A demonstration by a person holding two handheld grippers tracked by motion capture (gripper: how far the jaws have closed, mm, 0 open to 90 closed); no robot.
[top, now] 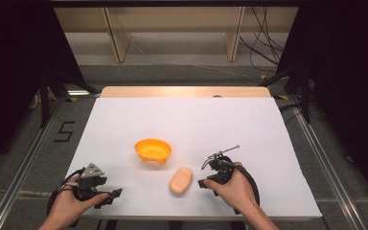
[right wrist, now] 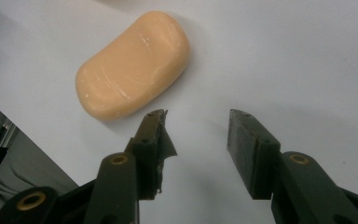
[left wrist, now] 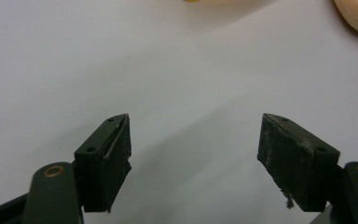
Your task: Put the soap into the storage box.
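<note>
The soap (top: 181, 180) lies at lower centre of the high view, below the bowl (top: 153, 150). Right gripper (right wrist: 196, 135) sits just beside it, jaws spread, nothing between. Left gripper (left wrist: 193, 140), lower left, is spread wide.

There is one sign to read: a big black number 5 (top: 65, 131). It is marked on the grey floor (top: 33, 143), just to the left of the white surface (top: 182, 120). No other words can be read.
</note>
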